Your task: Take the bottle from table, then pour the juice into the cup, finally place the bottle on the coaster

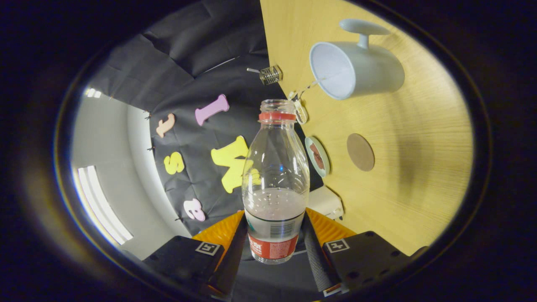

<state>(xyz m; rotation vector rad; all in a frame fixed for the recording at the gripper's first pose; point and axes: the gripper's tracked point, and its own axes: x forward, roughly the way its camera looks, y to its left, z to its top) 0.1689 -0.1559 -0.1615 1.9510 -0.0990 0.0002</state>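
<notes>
Gripper view: the gripper [275, 241] clamps the uncapped bottle [275, 184] by its base, long axis toward twelve o'clock, cup [356, 71] mouth lying near one o'clock.

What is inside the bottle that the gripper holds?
The bottle, clamped between the gripper fingers, holds clear liquid with bubbles in its lower part; above is empty. Its label covers the bottom.

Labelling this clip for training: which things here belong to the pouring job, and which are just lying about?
Job: bottle, held between the gripper fingers; cup; coaster.
Lying about: small dish, wire clip, white box, all along the table edge.
</notes>
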